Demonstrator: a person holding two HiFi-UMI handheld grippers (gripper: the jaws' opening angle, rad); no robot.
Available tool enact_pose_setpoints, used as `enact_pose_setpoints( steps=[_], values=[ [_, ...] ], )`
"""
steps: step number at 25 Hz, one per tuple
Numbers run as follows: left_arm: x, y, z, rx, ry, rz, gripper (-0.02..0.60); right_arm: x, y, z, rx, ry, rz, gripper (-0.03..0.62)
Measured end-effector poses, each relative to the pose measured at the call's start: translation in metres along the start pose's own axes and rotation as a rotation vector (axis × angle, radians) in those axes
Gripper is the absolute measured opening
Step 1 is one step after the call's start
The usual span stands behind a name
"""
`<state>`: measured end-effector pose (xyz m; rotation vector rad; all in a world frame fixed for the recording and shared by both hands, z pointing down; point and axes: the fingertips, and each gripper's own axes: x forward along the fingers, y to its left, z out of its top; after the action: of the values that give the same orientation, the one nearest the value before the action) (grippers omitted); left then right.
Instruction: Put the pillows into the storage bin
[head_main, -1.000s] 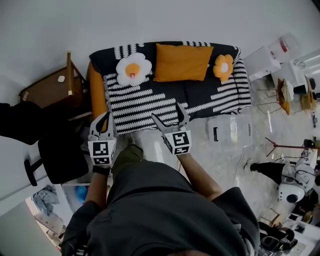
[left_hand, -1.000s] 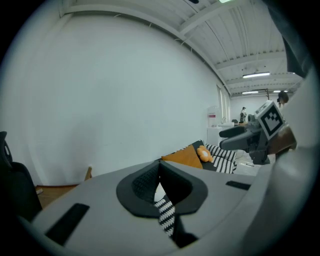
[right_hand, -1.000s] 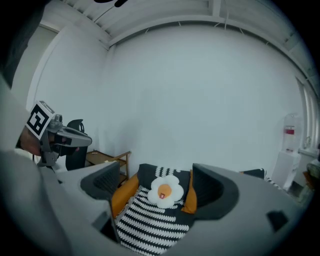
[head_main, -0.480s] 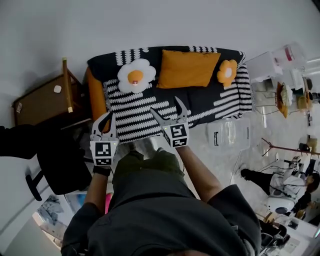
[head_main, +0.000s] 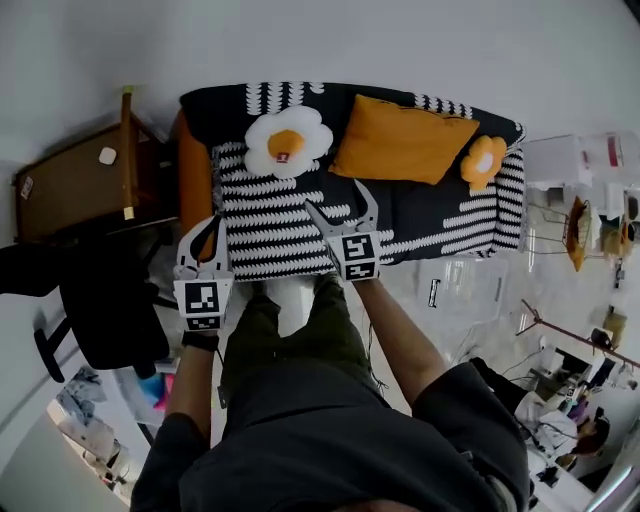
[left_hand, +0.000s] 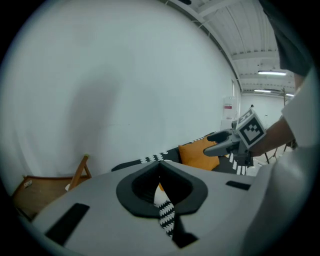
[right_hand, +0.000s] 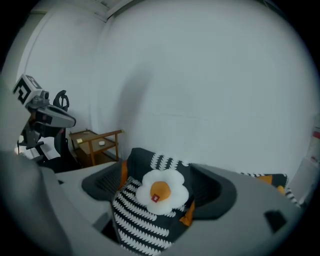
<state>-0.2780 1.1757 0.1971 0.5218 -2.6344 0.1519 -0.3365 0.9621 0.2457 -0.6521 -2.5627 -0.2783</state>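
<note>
With the right hand-held gripper (head_main: 340, 205) gaping empty and the left hand-held gripper (head_main: 200, 232) closed on nothing, best pinch the egg pillow (head_main: 287, 142) at 11 o'clock by its edge.

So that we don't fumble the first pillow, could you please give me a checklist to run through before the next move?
1. Right claw open and empty: ok, jaws wide apart.
2. Left claw open: not ok, jaws together.
3. Fried-egg pillow lined up: ok, framed between the right jaws, not touched.
4. Orange pillow and small flower pillow on sofa: ok.
5. Storage bin lid off: cannot tell.
</note>
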Motion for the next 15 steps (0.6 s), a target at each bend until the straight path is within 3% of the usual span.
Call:
enact_pose_setpoints(
  steps=[8, 15],
  values=[
    [0.062, -0.011, -0.028, -0.038, 0.040, 0.056, 0.003, 0.082, -0.034, -0.042, -0.035, 0.051, 0.076, 0.423],
    [0.109, -0.024, -0.071, -0.080, 0.091, 0.068, 0.003, 0.168, -0.060, -0.081, -0.076, 0.089, 0.090, 0.417]
  ],
)
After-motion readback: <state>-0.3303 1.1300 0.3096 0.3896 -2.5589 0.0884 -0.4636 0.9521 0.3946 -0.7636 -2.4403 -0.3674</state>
